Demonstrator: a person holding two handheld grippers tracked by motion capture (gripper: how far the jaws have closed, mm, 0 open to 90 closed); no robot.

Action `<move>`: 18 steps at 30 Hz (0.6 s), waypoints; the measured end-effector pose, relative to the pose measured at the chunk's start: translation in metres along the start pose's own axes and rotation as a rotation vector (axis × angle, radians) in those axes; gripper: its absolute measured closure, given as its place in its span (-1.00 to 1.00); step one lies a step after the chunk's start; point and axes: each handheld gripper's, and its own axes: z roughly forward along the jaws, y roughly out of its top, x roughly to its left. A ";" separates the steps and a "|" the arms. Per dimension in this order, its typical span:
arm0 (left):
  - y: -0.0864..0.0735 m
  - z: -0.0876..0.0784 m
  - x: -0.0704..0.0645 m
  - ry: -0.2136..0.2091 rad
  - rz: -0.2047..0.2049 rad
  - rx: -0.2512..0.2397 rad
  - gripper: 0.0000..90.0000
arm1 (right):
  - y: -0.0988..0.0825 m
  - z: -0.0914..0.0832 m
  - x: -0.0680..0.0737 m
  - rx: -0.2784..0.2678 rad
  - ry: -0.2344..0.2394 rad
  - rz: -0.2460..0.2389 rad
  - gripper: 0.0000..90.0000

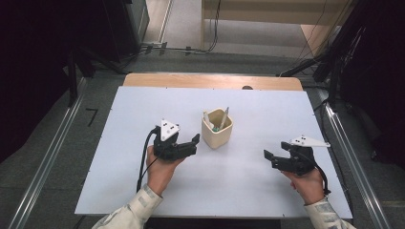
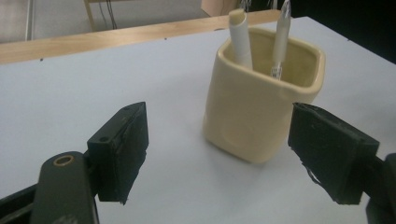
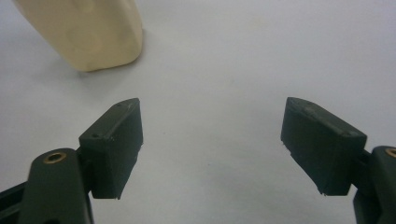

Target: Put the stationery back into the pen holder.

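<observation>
A cream ceramic cup (image 1: 217, 133) stands upright near the middle of the white table top (image 1: 143, 109). It holds a white marker (image 1: 207, 119) and a thin clear pen (image 1: 223, 117). My left gripper (image 1: 193, 144) sits just left of the cup, pointing at it, open and with nothing between its pads. In the left gripper view the cup (image 2: 257, 112) stands a short way beyond the open left gripper (image 2: 219, 149), with the marker (image 2: 240, 39) and the pen (image 2: 281, 37) sticking out. My right gripper (image 1: 275, 151) hovers right of the cup, open and empty. In the right gripper view the cup (image 3: 93, 32) lies far off at the upper left of the open right gripper (image 3: 210, 144).
A wooden strip (image 1: 210, 81) runs along the far edge of the white top. Beyond it are floor cables (image 1: 181, 48) and dark stands at both sides. Metal rails (image 1: 43, 167) flank the table.
</observation>
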 end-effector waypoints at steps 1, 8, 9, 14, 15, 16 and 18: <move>-0.004 -0.001 0.001 0.005 -0.002 0.005 -0.53 | 0.000 0.000 0.000 0.001 0.001 0.001 -0.57; -0.020 -0.008 0.013 0.030 -0.006 0.039 -0.56 | -0.003 -0.003 -0.003 0.000 -0.012 0.006 -0.59; -0.022 -0.009 0.014 0.032 -0.007 0.040 -0.56 | -0.003 -0.003 -0.005 0.001 -0.015 0.005 -0.59; -0.032 -0.017 0.023 0.062 -0.017 0.045 -0.55 | -0.005 -0.007 -0.008 0.000 -0.023 0.011 -0.59; -0.034 -0.020 0.025 0.062 -0.019 0.048 -0.55 | -0.006 -0.008 -0.009 0.001 -0.025 0.013 -0.59; -0.036 -0.021 0.027 0.069 -0.025 0.048 -0.55 | -0.007 -0.008 -0.009 0.001 -0.027 0.017 -0.59; -0.040 -0.026 0.032 0.080 -0.030 0.053 -0.55 | -0.008 -0.009 -0.011 0.002 -0.033 0.016 -0.59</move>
